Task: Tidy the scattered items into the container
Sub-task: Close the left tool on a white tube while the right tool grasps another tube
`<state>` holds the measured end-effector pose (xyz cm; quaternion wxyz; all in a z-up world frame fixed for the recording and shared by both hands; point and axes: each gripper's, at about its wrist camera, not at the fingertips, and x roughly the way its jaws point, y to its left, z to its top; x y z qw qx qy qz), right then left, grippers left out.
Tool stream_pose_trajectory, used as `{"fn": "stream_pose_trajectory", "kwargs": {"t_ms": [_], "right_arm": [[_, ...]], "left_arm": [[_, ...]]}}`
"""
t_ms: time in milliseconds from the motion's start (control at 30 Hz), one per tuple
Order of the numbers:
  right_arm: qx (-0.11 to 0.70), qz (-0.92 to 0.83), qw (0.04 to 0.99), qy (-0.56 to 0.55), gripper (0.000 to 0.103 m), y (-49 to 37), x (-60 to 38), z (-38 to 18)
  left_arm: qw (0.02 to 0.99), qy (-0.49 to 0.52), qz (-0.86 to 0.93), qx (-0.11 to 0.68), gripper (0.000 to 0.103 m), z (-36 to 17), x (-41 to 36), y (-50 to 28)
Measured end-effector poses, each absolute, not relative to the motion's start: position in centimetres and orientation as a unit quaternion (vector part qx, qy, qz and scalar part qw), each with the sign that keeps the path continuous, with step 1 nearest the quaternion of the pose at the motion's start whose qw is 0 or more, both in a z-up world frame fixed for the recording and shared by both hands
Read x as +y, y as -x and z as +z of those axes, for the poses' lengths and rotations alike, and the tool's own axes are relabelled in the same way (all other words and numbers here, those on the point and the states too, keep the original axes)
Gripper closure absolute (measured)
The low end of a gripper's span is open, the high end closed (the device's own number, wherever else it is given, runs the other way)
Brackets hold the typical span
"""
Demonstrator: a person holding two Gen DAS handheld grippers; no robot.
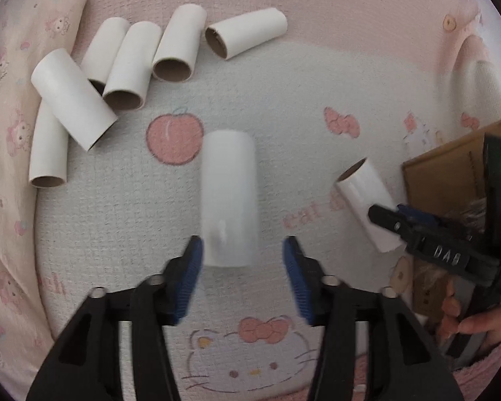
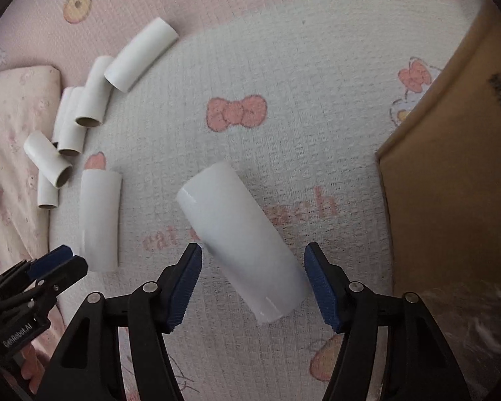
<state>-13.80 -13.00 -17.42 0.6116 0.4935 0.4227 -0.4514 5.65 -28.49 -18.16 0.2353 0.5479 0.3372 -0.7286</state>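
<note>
Left of the box (image 2: 451, 167), your right gripper (image 2: 254, 254) and left gripper (image 1: 243, 245) each gape around a separate tube (image 2: 240, 247) on the blanket (image 2: 284, 67), unclamped.

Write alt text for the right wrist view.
The open right gripper straddles a white cardboard tube lying at a slant on a pink cartoon-print blanket, its fingers not touching it. A brown cardboard box stands to the right; more tubes lie scattered at left, where the left gripper reaches toward another tube.
</note>
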Motion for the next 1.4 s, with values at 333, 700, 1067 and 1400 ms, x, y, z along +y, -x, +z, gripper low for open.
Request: {"fn": "stream_pose_trajectory", "kwargs": {"t_ms": [333, 700, 1067, 1400], "right_arm": [[0.501, -0.429, 0.619, -0.426, 0.029, 9.8, -15.4, -21.6], [0.536, -0.450, 0.618, -0.358, 0.033, 7.4, -15.4, -23.1], [0.512, -0.455, 0.644, -0.340, 0.036, 7.7, -13.8, -23.3], [0.493, -0.463, 0.649, -0.349, 0.061, 6.8, -11.1, -22.9]], "left_arm": [[0.290, -0.543, -0.712, 0.338, 0.037, -20.8, -30.4, -3.1], [0.278, -0.560, -0.714, 0.314, 0.056, -23.1, -30.1, -1.2], [0.290, -0.577, -0.721, 0.252, 0.056, -24.0, -28.3, 0.5], [0.281, -0.571, -0.729, 0.251, 0.057, -23.8, -27.3, -0.5]]}}
